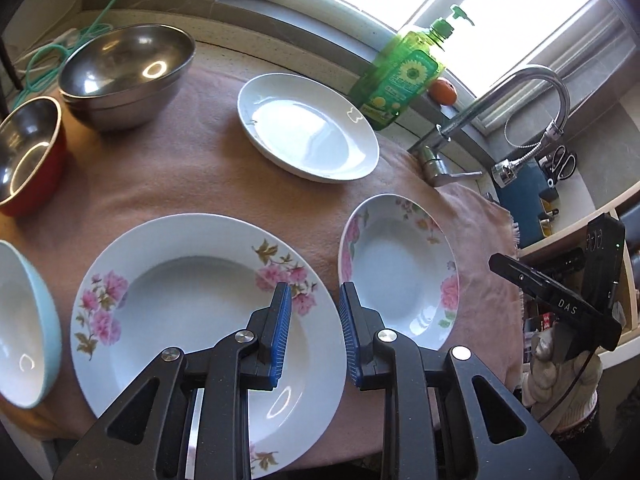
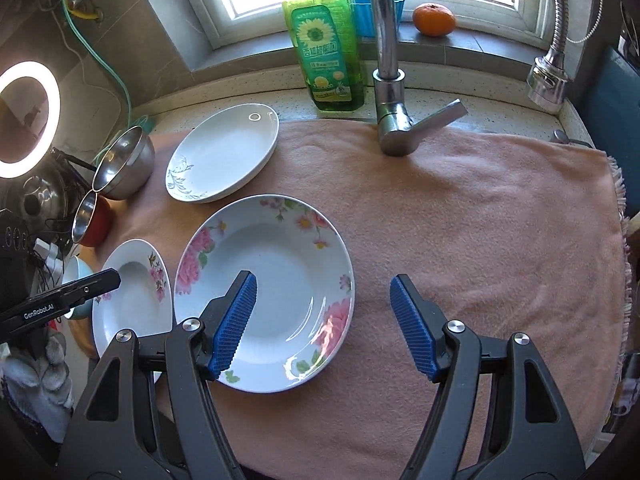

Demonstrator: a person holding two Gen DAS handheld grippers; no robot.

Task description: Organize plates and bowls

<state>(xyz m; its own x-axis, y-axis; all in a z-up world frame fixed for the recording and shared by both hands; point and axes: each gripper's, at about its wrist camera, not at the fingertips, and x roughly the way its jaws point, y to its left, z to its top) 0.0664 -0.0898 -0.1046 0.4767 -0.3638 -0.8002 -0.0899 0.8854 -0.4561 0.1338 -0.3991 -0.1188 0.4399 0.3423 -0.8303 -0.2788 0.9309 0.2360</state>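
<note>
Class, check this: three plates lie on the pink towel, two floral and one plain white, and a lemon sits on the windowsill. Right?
Not quite. The fruit on the windowsill is an orange, as the right wrist view shows. The rest stands: two floral plates and a white plate on the towel.

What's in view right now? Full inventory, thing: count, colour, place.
floral plates: 2, white with pink flowers, near edge of towel
white plate: 1, plain white, far side
steel bowls: stacked, silver, far left
red bowl: 1, steel-lined, left
blue bowl: 1, pale blue, near left
towel: 1, pink, under dishes
soap bottle: 1, green, by window
orange: 1, windowsill
faucet: 1, chrome
left gripper: narrow open jaws, empty
right gripper: wide open, empty
</note>
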